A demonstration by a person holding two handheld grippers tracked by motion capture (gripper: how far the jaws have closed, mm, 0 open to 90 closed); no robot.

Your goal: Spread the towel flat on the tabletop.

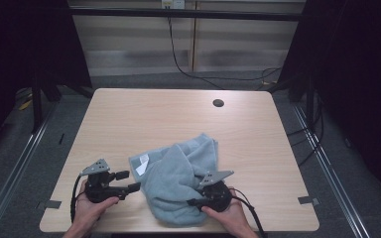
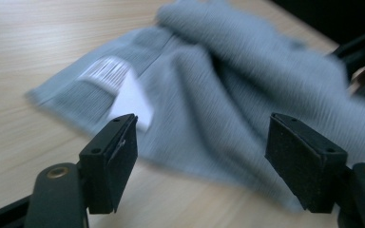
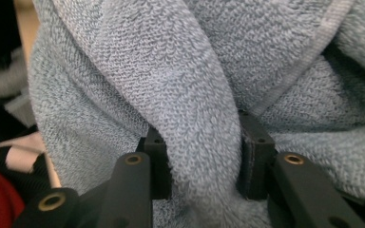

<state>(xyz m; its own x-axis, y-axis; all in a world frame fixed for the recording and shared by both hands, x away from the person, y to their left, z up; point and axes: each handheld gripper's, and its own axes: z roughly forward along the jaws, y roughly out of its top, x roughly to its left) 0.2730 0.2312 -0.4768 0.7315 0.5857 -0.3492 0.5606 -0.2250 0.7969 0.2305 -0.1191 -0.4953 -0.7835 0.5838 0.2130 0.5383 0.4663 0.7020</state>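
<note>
Right gripper [image 3: 202, 164] pinches a thick fold of the grey towel [image 1: 181, 176], which lies crumpled at the near middle of the table [image 1: 129, 114]; left gripper [image 2: 202, 161] hovers spread beside its labelled corner. Soft, light, floppy cloth probably grips best at a hemmed corner

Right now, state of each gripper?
Left gripper: open, empty, facing the towel.
Right gripper: shut on a fold of the towel.

A lab-like recording bay; dark curtains [image 1: 25, 44] flank the bare counter [image 1: 144, 114]; floor rails [image 1: 17, 163] and loose cables [image 1: 188, 69] surround it.
</note>
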